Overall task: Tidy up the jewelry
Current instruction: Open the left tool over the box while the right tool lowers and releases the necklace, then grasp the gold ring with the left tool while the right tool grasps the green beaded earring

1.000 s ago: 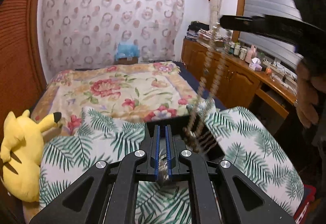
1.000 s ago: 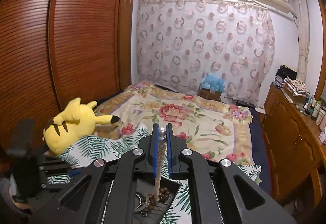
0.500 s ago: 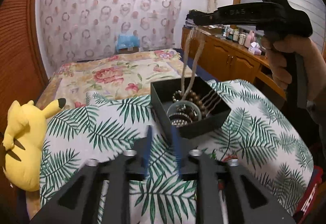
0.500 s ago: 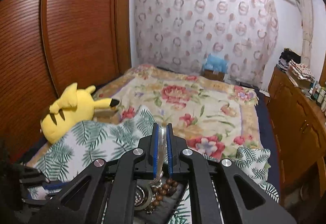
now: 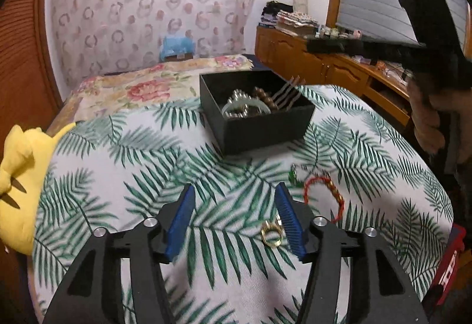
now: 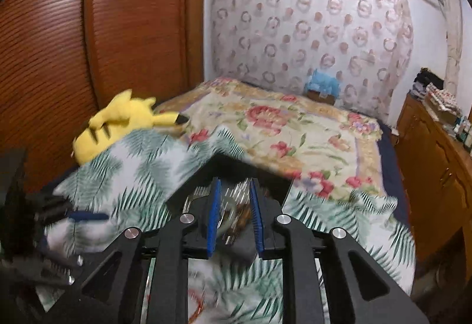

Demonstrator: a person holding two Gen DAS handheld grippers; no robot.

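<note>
Now, left gripper (image 5: 234, 216): spread wide over the palm-print cloth (image 5: 118, 164).
Gold ring (image 5: 272, 234): beside its right finger.
Right gripper (image 6: 234, 216): parted, empty, above the black box (image 5: 259, 123).
Red bracelet (image 5: 324, 194): on cloth.

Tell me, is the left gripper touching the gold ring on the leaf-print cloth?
Cannot tell. In the left wrist view the gold ring lies beside the blue pad of the open left gripper's right finger, but motion blur hides any gap.
</note>
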